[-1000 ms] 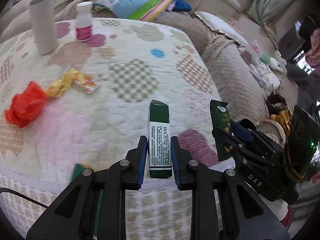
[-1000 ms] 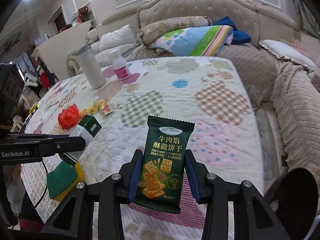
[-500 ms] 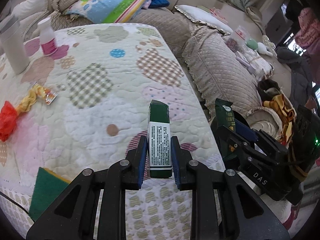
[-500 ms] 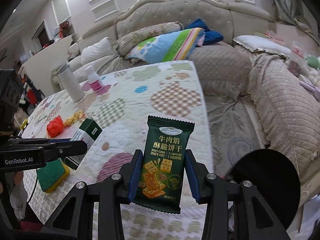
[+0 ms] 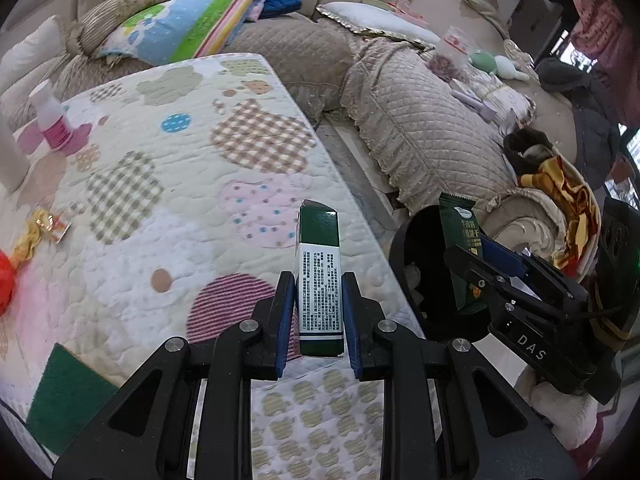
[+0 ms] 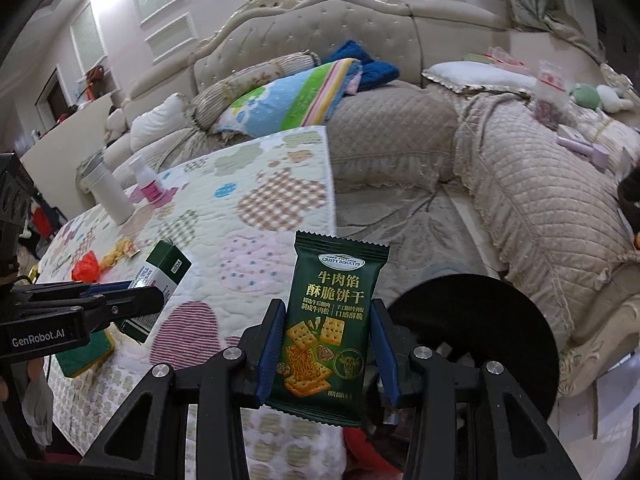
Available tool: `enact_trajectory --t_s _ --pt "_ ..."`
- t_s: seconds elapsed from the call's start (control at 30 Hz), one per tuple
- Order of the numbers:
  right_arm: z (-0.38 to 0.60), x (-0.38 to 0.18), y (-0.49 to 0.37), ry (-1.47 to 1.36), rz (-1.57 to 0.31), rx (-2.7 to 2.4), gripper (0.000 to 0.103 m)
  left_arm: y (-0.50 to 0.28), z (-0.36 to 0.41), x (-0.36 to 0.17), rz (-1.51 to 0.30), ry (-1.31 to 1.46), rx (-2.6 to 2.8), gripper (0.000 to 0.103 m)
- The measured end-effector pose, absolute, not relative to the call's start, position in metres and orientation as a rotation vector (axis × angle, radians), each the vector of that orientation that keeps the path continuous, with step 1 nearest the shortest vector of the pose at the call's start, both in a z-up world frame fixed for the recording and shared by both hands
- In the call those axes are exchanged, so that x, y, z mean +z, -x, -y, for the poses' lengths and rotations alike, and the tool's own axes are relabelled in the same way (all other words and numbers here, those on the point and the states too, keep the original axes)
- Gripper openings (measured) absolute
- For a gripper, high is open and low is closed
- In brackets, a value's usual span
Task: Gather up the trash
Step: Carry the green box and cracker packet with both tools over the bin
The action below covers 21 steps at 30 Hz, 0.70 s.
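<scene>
- Left gripper [image 5: 315, 316]: fingers [image 5: 285, 312] closed onto a green-and-white carton [image 5: 319, 280], held upright, printed side toward the camera.
- Right gripper [image 6: 326, 344]: fingers [image 6: 270, 344] clamped on both edges of a dark green biscuit packet [image 6: 330, 320], held upright.
- The packet is seen just above the rim of a black bin [image 6: 492, 320]; the bin is placed just beside the corner of the quilted worktop [image 5: 180, 184].
- The carton is held over the worktop's corner nearest the bin.
- Left on the worktop, well apart from the bin: yellow wrapper [image 5: 34, 230], red crumpled bag [image 6: 86, 266], green sponge [image 5: 66, 396] at the near edge.
- At the worktop's far side: pink-labelled bottle [image 5: 52, 122], white tumbler [image 6: 108, 192].
</scene>
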State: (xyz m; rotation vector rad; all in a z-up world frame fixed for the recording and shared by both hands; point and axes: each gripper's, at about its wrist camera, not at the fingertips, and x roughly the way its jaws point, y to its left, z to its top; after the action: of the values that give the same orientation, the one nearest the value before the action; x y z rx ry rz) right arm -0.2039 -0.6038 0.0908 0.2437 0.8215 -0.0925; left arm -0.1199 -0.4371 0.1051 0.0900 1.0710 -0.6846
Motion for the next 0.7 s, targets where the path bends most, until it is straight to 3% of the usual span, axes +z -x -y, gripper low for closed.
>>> enact_trajectory --t_s 0.7 --pt "0.662 0.076 0.232 -0.305 -0.845 -0.214 0.041 0.131 0.517 0.090 -1.058 -0.230 -0.752 0.021"
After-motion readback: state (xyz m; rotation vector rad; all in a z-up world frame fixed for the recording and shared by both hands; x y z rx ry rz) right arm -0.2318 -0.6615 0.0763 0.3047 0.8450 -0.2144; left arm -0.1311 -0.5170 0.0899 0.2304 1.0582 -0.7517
